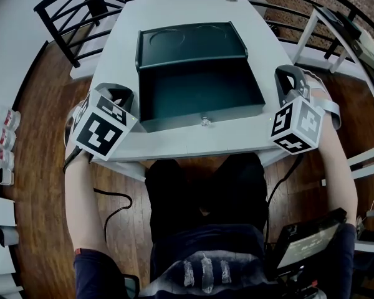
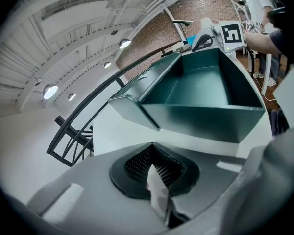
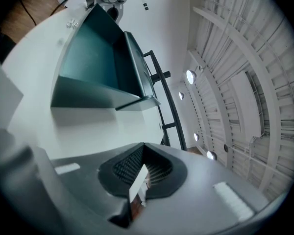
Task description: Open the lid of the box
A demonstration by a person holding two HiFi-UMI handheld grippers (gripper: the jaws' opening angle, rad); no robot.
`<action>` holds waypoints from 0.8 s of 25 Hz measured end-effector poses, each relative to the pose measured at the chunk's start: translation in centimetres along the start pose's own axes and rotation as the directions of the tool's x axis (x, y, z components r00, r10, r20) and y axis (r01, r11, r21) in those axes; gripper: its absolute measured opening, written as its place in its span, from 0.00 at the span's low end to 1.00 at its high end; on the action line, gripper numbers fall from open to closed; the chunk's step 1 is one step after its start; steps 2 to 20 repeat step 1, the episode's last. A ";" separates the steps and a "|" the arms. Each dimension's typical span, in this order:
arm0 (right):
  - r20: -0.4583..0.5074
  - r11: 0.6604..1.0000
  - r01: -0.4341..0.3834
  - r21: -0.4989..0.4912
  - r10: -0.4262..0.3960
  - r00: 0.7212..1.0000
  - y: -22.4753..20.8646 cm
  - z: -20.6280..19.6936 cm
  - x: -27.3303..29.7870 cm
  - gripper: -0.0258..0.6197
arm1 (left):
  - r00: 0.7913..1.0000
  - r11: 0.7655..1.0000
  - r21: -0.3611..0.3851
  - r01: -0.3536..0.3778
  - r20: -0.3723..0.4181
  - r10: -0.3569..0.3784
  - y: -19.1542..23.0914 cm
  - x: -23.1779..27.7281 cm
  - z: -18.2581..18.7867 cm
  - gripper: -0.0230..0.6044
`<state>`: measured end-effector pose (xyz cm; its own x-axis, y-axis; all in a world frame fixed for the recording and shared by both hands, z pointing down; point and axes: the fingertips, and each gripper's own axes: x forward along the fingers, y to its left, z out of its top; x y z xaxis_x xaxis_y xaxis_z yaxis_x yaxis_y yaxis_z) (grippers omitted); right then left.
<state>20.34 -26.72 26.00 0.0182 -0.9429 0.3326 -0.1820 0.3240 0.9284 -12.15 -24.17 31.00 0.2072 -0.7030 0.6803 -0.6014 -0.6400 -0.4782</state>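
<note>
Head view: box point(image 1: 202, 92) centre frame on white surface point(image 1: 174, 147), lid point(image 1: 190, 42) swung up at its upper edge, interior exposed | left claw point(image 1: 121, 92) just beside box's lower-left corner, jaws together, nothing held | right claw point(image 1: 289, 75) right of box, jaws together, nothing held

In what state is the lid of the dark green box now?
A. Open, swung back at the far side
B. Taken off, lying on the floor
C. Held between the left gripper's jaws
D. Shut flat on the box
A: the lid leans back behind the box, and the box's bare inside shows.
</note>
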 end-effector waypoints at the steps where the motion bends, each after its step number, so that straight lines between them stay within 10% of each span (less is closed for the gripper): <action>1: 0.001 1.000 -0.001 -0.002 0.001 1.000 0.0 0.1 0.1 0.04 | 1.000 1.000 0.001 -0.001 0.000 0.001 0.0 0.0 0.0 0.06; 20: 0.001 1.000 -0.001 -0.002 0.001 1.000 0.0 0.1 0.1 0.04 | 1.000 1.000 0.001 -0.001 0.000 0.001 0.0 0.0 0.0 0.06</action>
